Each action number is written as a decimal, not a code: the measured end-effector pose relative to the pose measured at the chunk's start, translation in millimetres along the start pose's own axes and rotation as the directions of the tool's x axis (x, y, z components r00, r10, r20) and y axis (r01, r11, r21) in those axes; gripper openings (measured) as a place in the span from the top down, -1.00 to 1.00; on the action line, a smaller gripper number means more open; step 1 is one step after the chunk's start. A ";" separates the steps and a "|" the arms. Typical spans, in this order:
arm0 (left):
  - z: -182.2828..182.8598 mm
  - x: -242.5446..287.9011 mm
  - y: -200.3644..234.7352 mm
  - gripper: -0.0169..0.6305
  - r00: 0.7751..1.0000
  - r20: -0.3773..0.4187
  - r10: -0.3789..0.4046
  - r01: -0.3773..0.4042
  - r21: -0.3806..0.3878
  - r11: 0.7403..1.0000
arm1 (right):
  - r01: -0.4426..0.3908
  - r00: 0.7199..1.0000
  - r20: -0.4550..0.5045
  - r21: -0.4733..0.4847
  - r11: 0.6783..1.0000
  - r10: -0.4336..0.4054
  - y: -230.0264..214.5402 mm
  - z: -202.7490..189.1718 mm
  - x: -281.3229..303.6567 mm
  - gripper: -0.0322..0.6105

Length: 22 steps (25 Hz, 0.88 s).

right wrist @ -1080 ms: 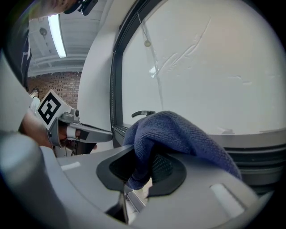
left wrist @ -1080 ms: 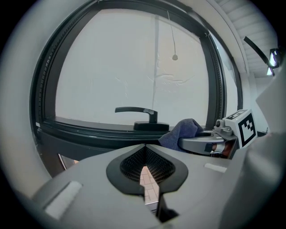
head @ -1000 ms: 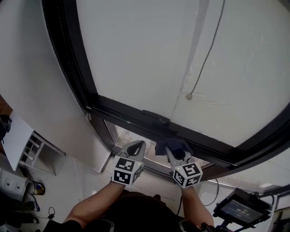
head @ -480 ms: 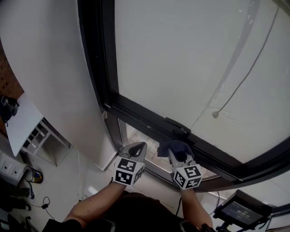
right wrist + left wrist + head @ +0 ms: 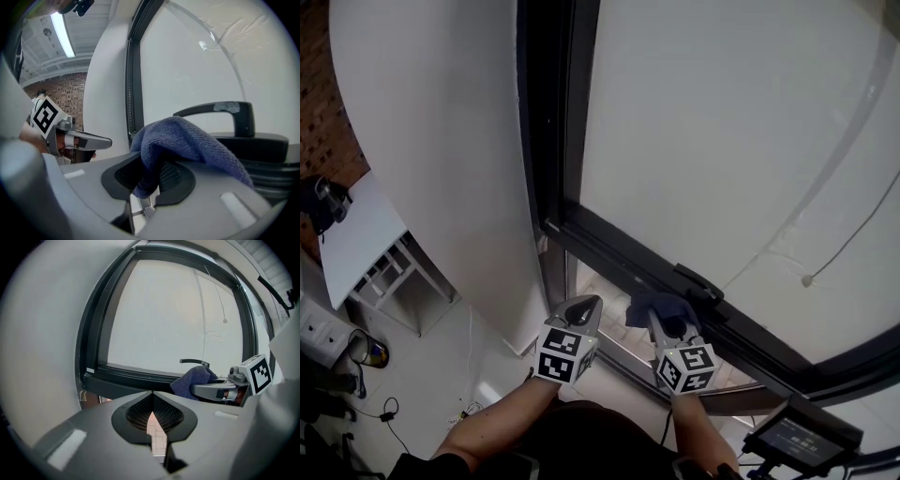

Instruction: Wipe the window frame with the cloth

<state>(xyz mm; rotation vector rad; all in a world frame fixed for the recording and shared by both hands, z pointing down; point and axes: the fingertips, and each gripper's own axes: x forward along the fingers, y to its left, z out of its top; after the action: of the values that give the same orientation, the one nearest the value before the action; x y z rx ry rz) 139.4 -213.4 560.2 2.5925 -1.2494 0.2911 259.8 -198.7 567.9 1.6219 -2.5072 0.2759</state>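
Your right hand-held gripper (image 5: 664,317) was clamped on the blue cloth (image 5: 187,140), holding it bunched at the bottom rail of the black window frame (image 5: 609,246), just beside the handle (image 5: 234,115). Your left hand-held gripper (image 5: 152,393) had its jaws together on nothing, near the same rail

The cloth (image 5: 660,305) sits between the right gripper's (image 5: 667,324) jaws, just below the window frame's (image 5: 605,244) bottom rail and left of the handle (image 5: 699,280) on it. The left gripper (image 5: 585,304) is beside it on the left, apart from the frame. A wall (image 5: 441,169) stands left of the frame, with a shelf (image 5: 380,272) further left. A screen (image 5: 802,434) is at lower right.
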 end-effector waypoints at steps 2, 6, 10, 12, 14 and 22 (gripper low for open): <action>3.3 -0.3 10.7 0.97 1.000 0.012 0.011 -0.011 -0.004 1.000 | -0.010 1.000 -0.003 -0.007 1.000 0.010 5.0 1.6 8.8 0.69; 9.2 -1.7 30.0 0.97 0.999 0.030 0.035 -0.035 -0.003 0.999 | -0.030 1.000 -0.010 -0.018 0.999 0.030 14.8 4.3 24.0 0.69; 13.2 0.2 46.0 0.97 0.998 0.040 0.041 -0.041 0.003 0.999 | -0.028 0.999 -0.020 -0.039 0.999 0.027 23.2 6.6 38.3 0.69; 13.1 2.5 54.4 0.97 0.998 0.041 0.039 -0.039 -0.007 0.999 | -0.031 0.999 -0.016 -0.040 0.999 0.031 26.9 7.1 46.1 0.69; 12.1 4.9 62.1 0.97 0.998 0.041 0.039 -0.039 -0.009 0.999 | -0.038 0.999 -0.013 -0.040 0.998 0.037 29.9 7.2 53.6 0.69; 18.2 2.7 97.2 0.97 0.997 0.053 0.063 -0.062 -0.025 0.998 | -0.061 0.998 -0.014 -0.046 0.997 0.060 47.5 12.9 84.2 0.69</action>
<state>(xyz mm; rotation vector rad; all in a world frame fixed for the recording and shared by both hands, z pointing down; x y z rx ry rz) 65.9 -279.4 556.9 2.5612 -1.3465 0.2183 181.8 -257.2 570.1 1.5247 -2.5367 0.2324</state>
